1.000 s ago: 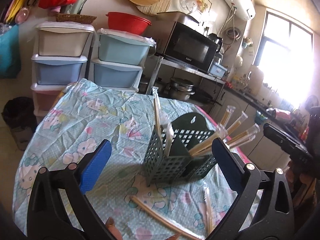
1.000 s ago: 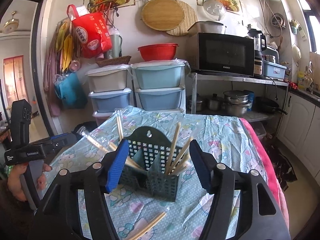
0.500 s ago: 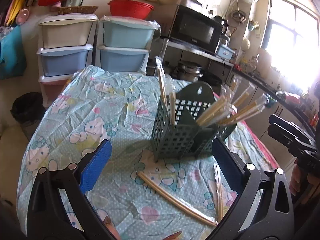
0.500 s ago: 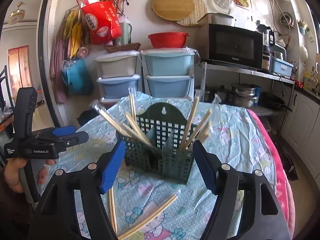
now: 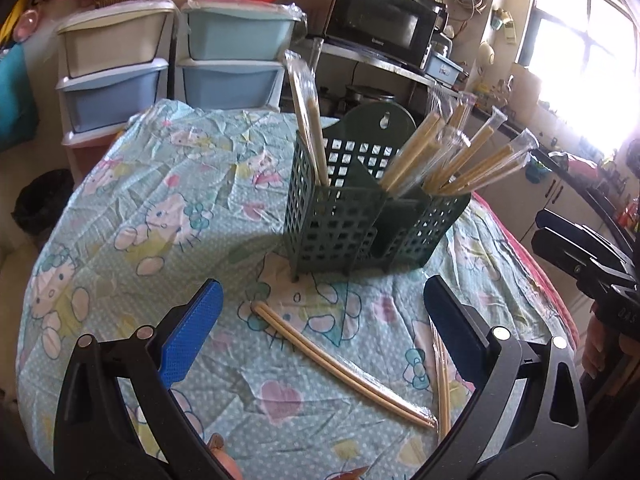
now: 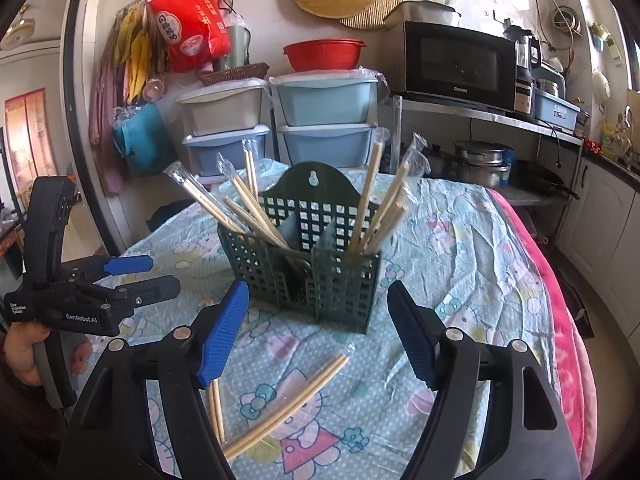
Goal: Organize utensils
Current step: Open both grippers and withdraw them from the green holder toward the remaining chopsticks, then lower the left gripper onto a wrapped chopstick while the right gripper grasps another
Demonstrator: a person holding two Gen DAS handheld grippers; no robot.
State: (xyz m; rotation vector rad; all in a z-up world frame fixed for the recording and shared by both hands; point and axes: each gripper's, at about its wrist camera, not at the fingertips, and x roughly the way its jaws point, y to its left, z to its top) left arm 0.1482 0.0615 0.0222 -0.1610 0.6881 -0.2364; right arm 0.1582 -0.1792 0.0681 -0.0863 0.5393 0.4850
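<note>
green caddy (image 6: 304, 276) flanked by stacked bins (image 6: 324, 120), microwave (image 6: 460, 66).

A table draped in a pale blue cartoon-print cloth (image 6: 452, 240) (creased all over) carries a dark green perforated holder (image 6: 308, 276), which stands upright just beyond the right gripper's (image 6: 316, 332) jaws. One wrapped pair of chopsticks (image 6: 288, 404) lies flat on the cloth between and below those jaws. A second pair (image 6: 216, 408) lies under the left-hand jaw, nearly touching the first.
</note>
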